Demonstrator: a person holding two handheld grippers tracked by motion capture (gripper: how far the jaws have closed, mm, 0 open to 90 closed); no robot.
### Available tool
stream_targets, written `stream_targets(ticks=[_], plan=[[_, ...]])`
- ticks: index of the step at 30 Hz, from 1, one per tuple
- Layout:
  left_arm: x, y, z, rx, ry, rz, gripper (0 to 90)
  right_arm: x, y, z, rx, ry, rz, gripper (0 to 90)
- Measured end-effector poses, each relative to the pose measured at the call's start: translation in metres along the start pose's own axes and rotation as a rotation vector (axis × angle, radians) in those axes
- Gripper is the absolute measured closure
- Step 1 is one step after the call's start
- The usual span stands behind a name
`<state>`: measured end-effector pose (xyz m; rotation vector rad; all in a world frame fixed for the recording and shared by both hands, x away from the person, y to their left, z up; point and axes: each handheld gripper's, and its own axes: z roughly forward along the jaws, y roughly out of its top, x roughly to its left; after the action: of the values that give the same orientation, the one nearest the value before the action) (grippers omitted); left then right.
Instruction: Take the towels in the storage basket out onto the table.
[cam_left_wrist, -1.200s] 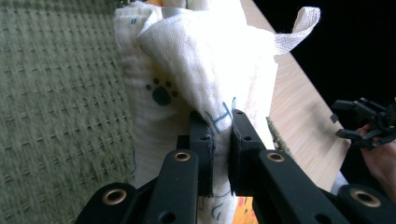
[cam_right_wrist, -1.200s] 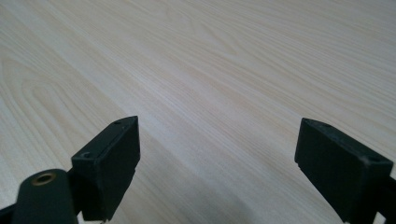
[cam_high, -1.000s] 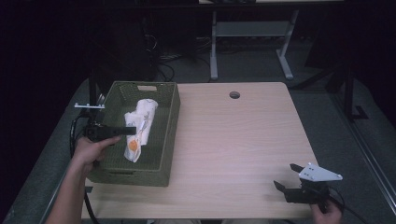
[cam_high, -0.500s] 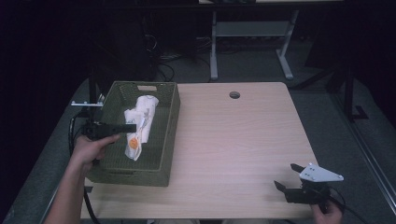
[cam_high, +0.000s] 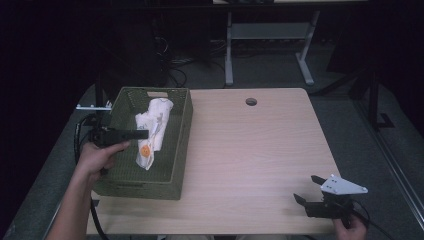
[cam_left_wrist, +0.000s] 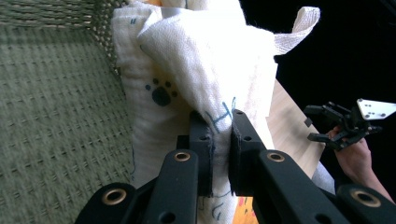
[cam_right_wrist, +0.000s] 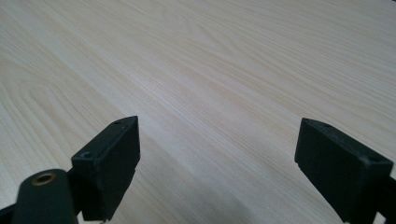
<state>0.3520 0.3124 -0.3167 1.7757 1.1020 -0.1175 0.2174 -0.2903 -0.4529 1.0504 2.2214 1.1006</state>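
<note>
High view: green basket (cam_high: 175, 145) at table's (cam_high: 260, 145) left edge, holding white cloth (cam_high: 152, 125). Left tongs (cam_left_wrist: 219, 140) pinching the cloth. Right tongs (cam_high: 306, 189) spread, near right front corner.

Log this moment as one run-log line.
left hand-held gripper: shut on white printed cloth | cloth: in green woven basket | right hand-held gripper: open, over bare wooden table

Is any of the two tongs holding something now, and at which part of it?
The left tongs are shut on a fold of the white cloth in the green basket. The right tongs are open over the table, holding nothing.
</note>
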Motion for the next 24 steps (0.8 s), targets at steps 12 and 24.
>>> stream_targets(ticks=[12, 24], plan=[[-0.016, 0.004, 0.012, 0.01, -0.03, 0.03, 82.4, 0.0, 0.0, 0.0, -0.005, -0.001, -0.007, 13.9], [-0.029, 0.006, 0.03, 0.031, -0.066, 0.057, 82.5, -0.001, 0.001, 0.0, -0.004, 0.0, -0.007, 13.9]])
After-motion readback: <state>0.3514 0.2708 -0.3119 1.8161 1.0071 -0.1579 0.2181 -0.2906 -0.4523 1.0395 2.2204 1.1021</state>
